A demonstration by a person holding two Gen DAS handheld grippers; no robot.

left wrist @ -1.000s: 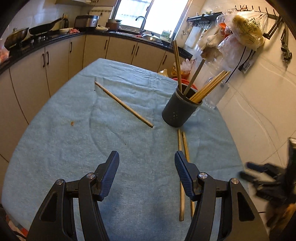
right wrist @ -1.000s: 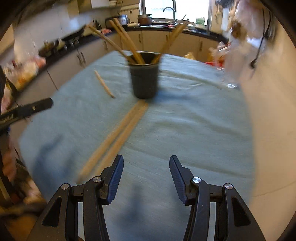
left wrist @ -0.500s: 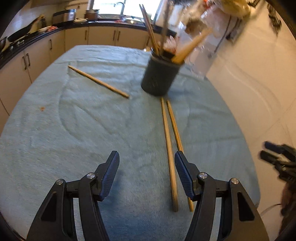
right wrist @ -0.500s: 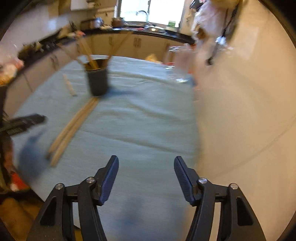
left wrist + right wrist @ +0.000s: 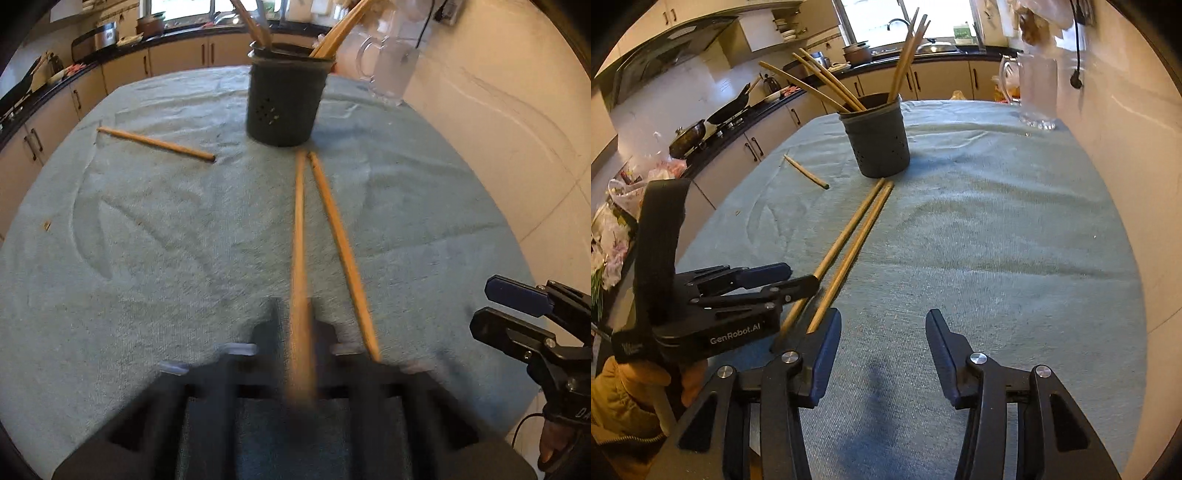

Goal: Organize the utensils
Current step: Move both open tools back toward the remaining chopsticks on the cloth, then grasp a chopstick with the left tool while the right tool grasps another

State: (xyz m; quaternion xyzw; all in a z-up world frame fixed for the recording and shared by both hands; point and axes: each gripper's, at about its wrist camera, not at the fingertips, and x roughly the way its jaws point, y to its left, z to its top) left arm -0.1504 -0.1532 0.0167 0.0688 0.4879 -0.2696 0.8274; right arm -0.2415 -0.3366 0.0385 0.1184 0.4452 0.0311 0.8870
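Note:
A dark utensil holder [image 5: 282, 107] with several chopsticks in it stands at the far middle of the blue cloth. Two wooden chopsticks lie side by side in front of it. My left gripper [image 5: 300, 321], blurred, is shut on the near end of the left chopstick [image 5: 298, 229]. The right chopstick [image 5: 340, 247] lies free beside it. A third chopstick [image 5: 155, 143] lies apart at the far left. In the right wrist view the left gripper [image 5: 809, 282] pinches that chopstick [image 5: 849, 229]. My right gripper [image 5: 882, 332] hovers low over bare cloth, its jaws closing with nothing between them.
A clear glass jug [image 5: 388, 70] stands at the far right by the white wall. The table [image 5: 147, 258] is covered in blue towelling and ends close to my grippers. Kitchen counters and cabinets run behind and to the left.
My left gripper dropped forward over the left chopstick and shut on it. The right wrist view swung back from the wall toward the holder, and the right jaws narrowed slightly.

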